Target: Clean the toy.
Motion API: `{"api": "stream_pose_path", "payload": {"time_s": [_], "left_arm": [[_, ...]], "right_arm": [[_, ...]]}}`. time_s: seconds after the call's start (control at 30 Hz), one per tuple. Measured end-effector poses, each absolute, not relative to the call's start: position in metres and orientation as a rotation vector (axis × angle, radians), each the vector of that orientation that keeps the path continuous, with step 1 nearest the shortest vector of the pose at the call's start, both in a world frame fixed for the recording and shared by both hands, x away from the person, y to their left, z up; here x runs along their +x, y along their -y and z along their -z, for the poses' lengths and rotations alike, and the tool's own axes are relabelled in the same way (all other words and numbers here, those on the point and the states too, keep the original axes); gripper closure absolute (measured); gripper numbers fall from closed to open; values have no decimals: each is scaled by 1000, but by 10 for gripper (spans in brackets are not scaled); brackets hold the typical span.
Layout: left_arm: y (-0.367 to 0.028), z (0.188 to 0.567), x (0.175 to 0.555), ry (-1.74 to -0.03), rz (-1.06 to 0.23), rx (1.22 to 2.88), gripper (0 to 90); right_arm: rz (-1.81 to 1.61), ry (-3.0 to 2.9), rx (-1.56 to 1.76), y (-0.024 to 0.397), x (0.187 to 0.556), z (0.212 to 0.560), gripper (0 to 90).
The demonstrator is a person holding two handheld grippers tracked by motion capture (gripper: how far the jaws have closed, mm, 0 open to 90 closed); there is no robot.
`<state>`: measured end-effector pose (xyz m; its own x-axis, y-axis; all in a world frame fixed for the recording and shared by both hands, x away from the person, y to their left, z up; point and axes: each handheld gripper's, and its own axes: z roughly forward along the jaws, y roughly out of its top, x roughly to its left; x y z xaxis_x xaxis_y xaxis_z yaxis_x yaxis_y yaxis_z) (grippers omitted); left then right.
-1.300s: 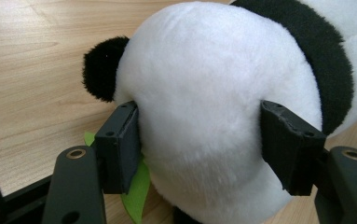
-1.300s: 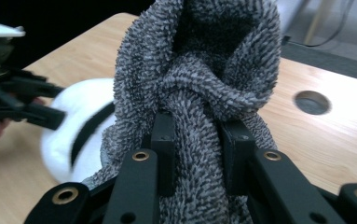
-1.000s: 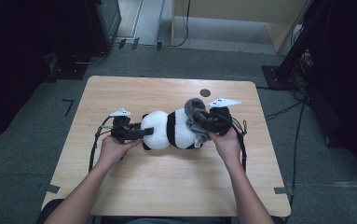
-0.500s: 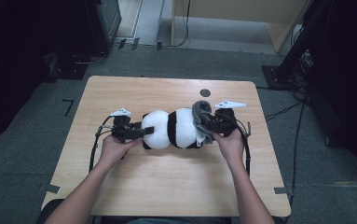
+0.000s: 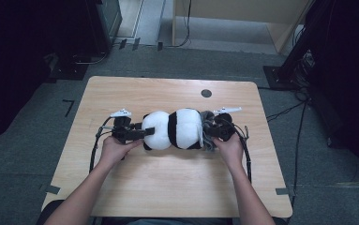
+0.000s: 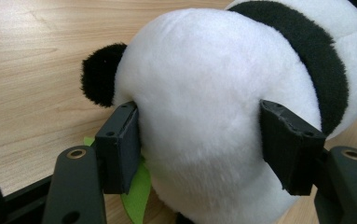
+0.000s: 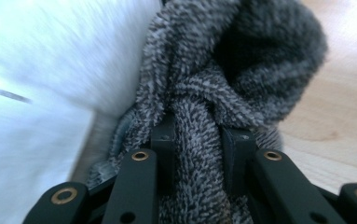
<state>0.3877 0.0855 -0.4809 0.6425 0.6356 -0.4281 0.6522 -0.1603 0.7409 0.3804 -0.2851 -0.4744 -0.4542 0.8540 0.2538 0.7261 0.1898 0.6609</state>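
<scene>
A black-and-white plush panda [image 5: 175, 130] lies on its side across the middle of the wooden table [image 5: 177, 187]. My left gripper [image 5: 142, 132] is shut on its white rounded end [image 6: 204, 116], one pad pressed into each side of the plush. A grey fuzzy cloth [image 5: 207, 129] bunches against the panda's right end. My right gripper [image 5: 211, 133] is shut on a fold of this grey cloth [image 7: 199, 154], low near the tabletop. A green scrap [image 6: 136, 186] pokes out under the panda by the left pad.
A small dark round hole [image 5: 206, 93] sits in the table near its far edge. Cables [image 5: 247, 154] trail from both grippers along the person's forearms. Dark equipment and cords stand on the floor around the table.
My right gripper has come down toward the tabletop with the grey cloth, drawing it against the panda's right end. The left gripper and the panda have kept still.
</scene>
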Motion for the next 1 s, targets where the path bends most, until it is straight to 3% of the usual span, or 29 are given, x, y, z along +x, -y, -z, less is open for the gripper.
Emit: {"api": "stream_pose_path", "payload": {"time_s": [0.3,0.53,0.77,1.0], "left_arm": [[-87,481,388,-1006,12,1862,335],[-87,480,388,-1005,10,1859,331],[-86,478,387,-1016,0,1847,315],[-85,476,386,-1009,-22,1844,300]], "right_arm": [[-1101,-2293,1552,303,386,479,716],[-1239,-2141,1481,318,371,428,718],[-1336,-2160,1296,287,349,381,718],[-1268,-2306,1155,239,343,382,718]]}}
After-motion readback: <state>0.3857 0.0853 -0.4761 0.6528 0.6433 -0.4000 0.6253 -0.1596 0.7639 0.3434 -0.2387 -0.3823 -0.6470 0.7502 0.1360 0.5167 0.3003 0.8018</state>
